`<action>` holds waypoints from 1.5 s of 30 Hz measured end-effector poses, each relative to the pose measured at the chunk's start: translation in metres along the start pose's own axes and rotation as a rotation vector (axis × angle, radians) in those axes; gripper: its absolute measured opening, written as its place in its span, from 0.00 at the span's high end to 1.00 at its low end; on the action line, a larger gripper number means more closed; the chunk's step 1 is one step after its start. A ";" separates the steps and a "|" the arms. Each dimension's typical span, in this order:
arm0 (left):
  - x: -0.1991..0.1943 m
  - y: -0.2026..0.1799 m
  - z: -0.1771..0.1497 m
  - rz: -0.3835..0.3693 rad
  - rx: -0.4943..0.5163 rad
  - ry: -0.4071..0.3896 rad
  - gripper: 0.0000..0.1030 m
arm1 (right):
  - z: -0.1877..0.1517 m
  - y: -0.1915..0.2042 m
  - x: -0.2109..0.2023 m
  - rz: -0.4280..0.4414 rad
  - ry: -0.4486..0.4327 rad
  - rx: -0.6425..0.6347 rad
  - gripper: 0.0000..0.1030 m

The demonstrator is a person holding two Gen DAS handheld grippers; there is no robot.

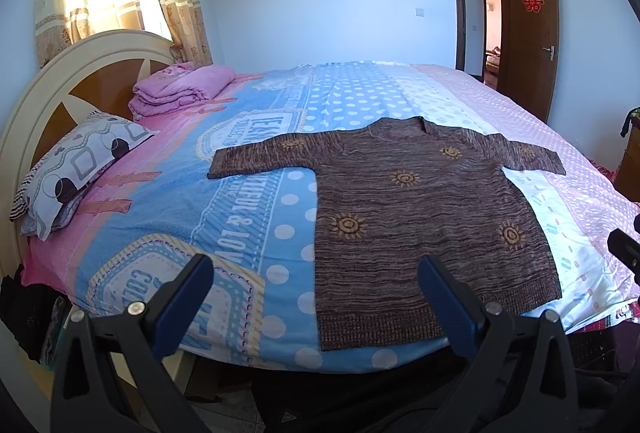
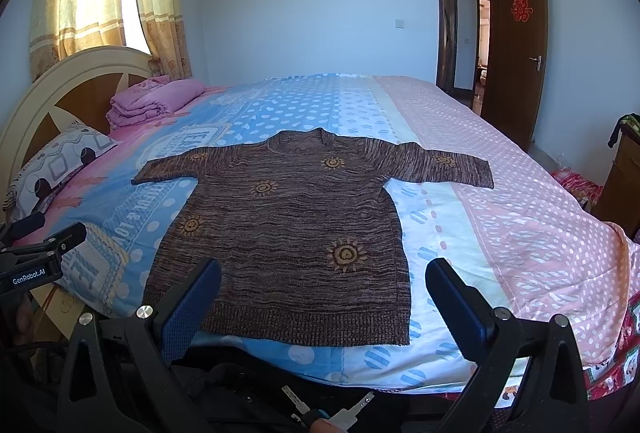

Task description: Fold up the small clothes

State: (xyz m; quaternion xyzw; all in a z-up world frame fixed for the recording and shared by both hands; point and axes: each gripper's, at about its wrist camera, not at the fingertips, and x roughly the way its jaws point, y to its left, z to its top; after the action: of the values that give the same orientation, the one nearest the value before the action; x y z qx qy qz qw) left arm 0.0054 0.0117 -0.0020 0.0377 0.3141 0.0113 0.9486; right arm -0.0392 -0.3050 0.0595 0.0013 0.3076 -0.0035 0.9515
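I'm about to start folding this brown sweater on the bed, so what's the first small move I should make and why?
Probably reach the left gripper forward to the sweater's left sleeve cuff to fold it inward. The sweater lies flat with both sleeves spread, nothing folded yet, and both grippers, including the right gripper, are open, empty and back at the hem.

A: Support surface? 
B: Bed, patchwork cover in pink, blue and white dots.

A: Items directly on it? 
B: Brown knit sweater flat, sleeves spread, hem at near edge. Patterned pillow and folded pink blanket by the headboard.
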 end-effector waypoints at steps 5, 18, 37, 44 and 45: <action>0.000 0.000 0.000 0.000 0.001 0.002 0.00 | 0.000 0.000 0.001 0.001 0.004 -0.001 0.01; 0.001 0.000 0.000 -0.001 0.002 0.003 0.00 | -0.002 0.001 0.005 0.016 0.023 0.004 0.01; 0.001 -0.001 0.000 -0.004 0.004 0.004 0.00 | -0.004 0.003 0.007 0.025 0.016 -0.017 0.01; 0.002 -0.001 -0.002 -0.009 0.012 0.010 0.00 | -0.006 0.005 0.011 0.025 0.026 -0.040 0.01; 0.003 -0.001 -0.001 -0.009 0.012 0.012 0.00 | -0.007 0.005 0.012 0.027 0.025 -0.042 0.01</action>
State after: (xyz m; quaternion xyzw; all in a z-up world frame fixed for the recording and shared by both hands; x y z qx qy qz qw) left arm 0.0068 0.0104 -0.0046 0.0417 0.3199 0.0053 0.9465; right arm -0.0334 -0.3000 0.0470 -0.0146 0.3193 0.0158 0.9474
